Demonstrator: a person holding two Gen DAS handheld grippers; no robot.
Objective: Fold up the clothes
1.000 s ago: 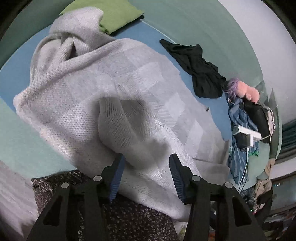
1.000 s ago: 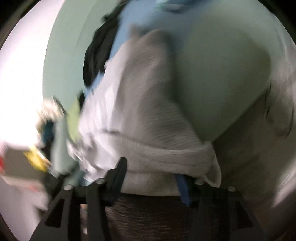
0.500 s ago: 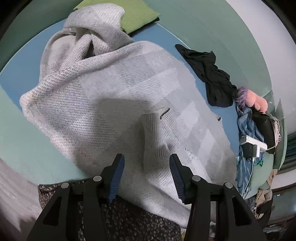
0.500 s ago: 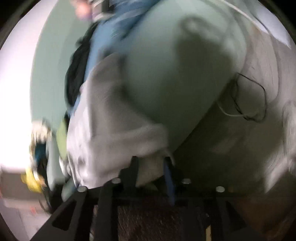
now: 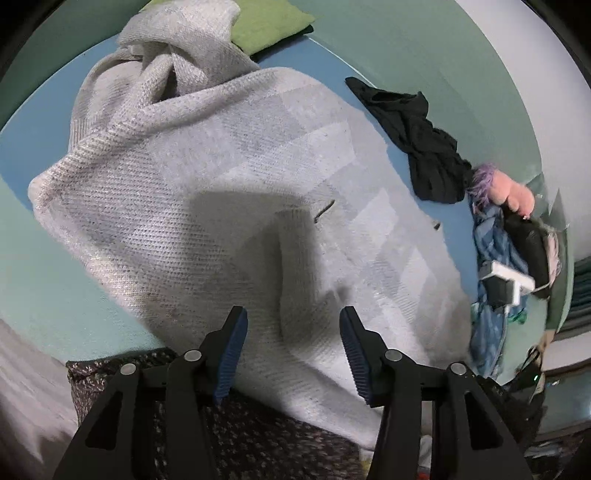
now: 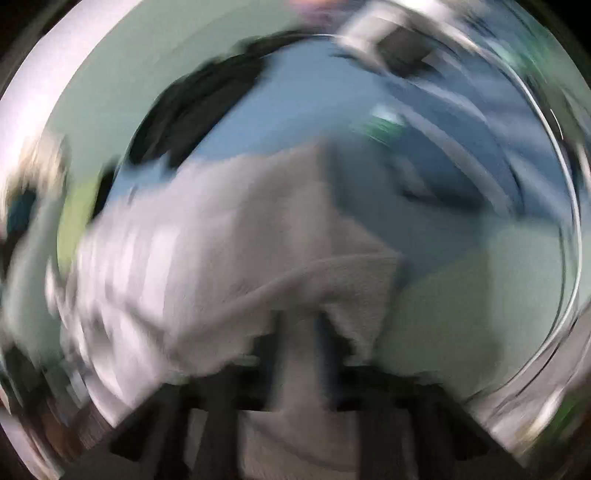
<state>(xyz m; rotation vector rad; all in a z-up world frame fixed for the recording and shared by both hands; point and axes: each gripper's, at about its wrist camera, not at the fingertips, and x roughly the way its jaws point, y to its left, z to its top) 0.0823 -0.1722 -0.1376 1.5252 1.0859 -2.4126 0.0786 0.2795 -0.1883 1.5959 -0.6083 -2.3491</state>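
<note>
A grey knitted sweater (image 5: 207, 192) lies spread over the blue bed sheet (image 5: 33, 122), its upper part bunched at the far end. One sleeve (image 5: 299, 280) is folded onto the body and runs toward my left gripper (image 5: 291, 332), which hovers open just above it with nothing between its blue pads. In the heavily blurred right wrist view, my right gripper (image 6: 299, 328) is shut on a fold of the same sweater (image 6: 221, 229), whose cloth fills the space between the fingers and drapes to the left.
A green cushion (image 5: 269, 26) lies beyond the sweater. A black garment (image 5: 424, 147) lies on the sheet to the right, with a pink and purple toy (image 5: 506, 188), blue cloth (image 5: 495, 251) and a white charger (image 5: 509, 277) past it. Dark patterned fabric (image 5: 258, 435) sits under the left gripper.
The left gripper has backed off and risen over the folded sleeve, staying open. The right gripper closed on the sweater's edge and is swinging fast with it, blurring its view.
</note>
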